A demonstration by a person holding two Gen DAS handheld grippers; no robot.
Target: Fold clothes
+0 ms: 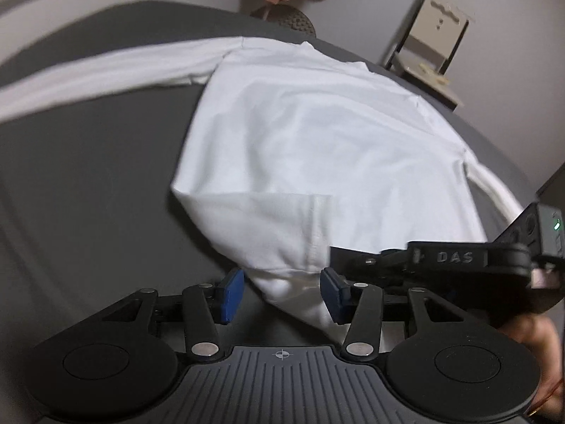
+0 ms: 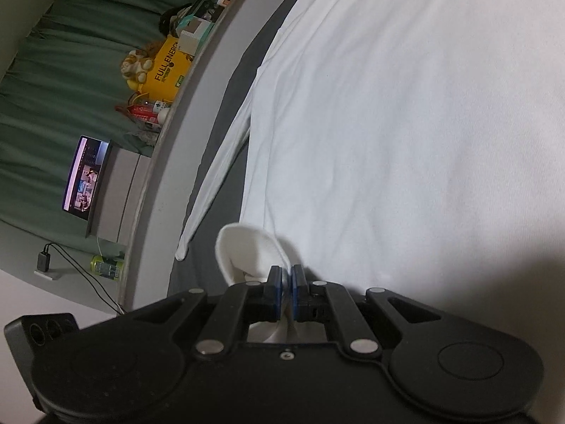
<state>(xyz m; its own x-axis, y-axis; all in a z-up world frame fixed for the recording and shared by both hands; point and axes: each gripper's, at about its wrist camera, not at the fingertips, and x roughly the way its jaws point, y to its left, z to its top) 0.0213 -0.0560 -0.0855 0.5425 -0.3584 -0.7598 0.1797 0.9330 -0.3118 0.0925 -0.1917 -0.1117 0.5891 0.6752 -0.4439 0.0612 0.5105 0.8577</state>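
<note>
Item: white long-sleeved shirt, spread across the middle of the left wrist view on a dark grey tabletop, one sleeve stretched toward the upper left of that frame, the other trailing to the right edge. Your left gripper sits at the bottom centre with its jaws released, blue pads standing either side of the turned-up hem corner without closing on it; you appear to be lining up a second pinch. Your right gripper, bottom centre of its own view, has jaws clenched on a curl of the shirt's hem, raised so the edge lifts clear for folding. Background: green curtain, yellow box, lit screen, chair. Judged stage: early, first fold not yet made
</note>
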